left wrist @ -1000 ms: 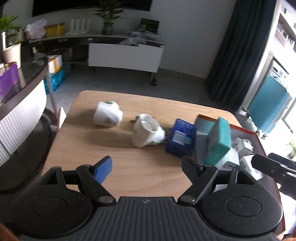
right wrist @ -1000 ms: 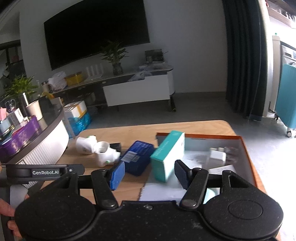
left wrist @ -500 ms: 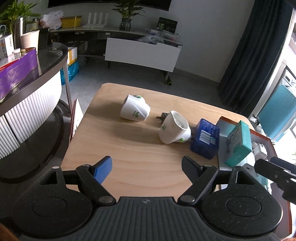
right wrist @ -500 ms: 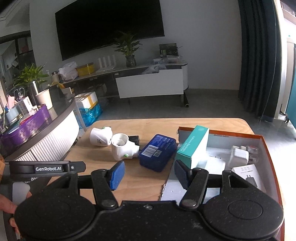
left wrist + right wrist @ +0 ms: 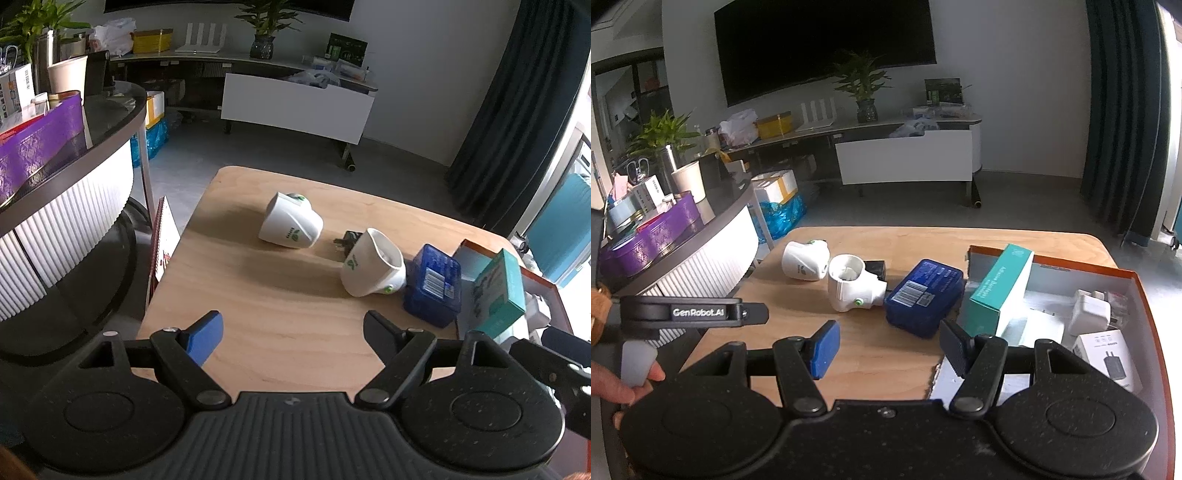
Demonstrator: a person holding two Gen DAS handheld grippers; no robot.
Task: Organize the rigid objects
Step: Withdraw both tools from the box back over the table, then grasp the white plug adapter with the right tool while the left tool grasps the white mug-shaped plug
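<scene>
Left wrist view shows the left gripper (image 5: 293, 330) spread with nothing between its fingers, above the near part of the wooden table (image 5: 258, 295). The right gripper (image 5: 888, 345) is likewise apart and empty, near the blue case (image 5: 923, 297), which lies just left of the orange-rimmed box (image 5: 1137, 284). Beyond sit two white plug devices (image 5: 290, 225). A good pick probably means closing across the case's narrow sides, clear of the teal carton (image 5: 1001, 286).

Near table (image 5: 258, 314) bare; blue case (image 5: 434, 286) blocks box (image 5: 1137, 288) side.
</scene>
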